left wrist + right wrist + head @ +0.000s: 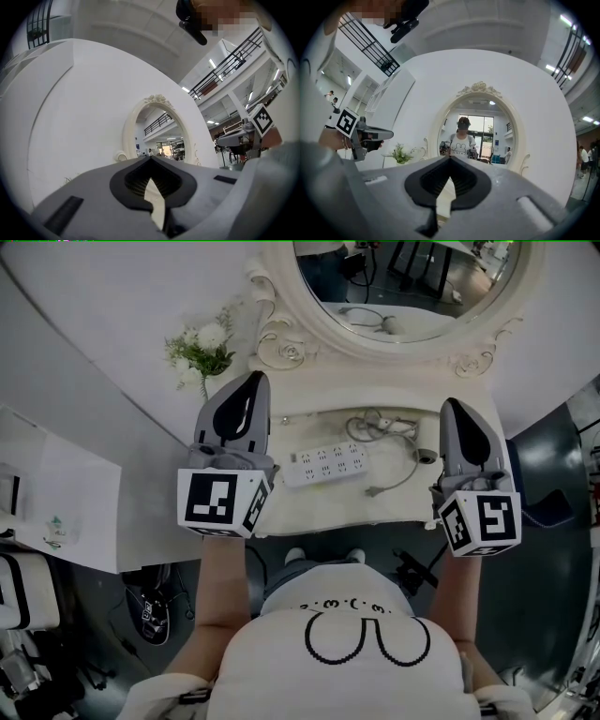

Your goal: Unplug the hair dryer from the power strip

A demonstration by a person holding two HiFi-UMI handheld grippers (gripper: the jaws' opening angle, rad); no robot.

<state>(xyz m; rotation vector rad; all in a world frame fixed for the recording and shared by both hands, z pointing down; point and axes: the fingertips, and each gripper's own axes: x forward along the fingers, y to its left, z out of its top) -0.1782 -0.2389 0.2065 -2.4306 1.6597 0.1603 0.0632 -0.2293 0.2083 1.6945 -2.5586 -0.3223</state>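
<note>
A white power strip (325, 466) lies flat on the white dressing table (309, 512). Right of it a grey plug (373, 491) rests on the tabletop, clear of the strip, and its cord (410, 468) runs back to a loose coil (375, 424). I cannot make out the hair dryer itself. My left gripper (253, 382) hovers left of the strip, shut and empty. My right gripper (453, 409) hovers right of the cord, also shut and empty. Both point level at the mirror, with jaws closed in the left gripper (151, 159) and right gripper (450, 159) views.
An oval mirror (403, 287) in an ornate cream frame stands behind the table. A small vase of white flowers (202, 351) sits at the back left. A white cabinet (56, 493) stands to the left, and dark floor lies around the table.
</note>
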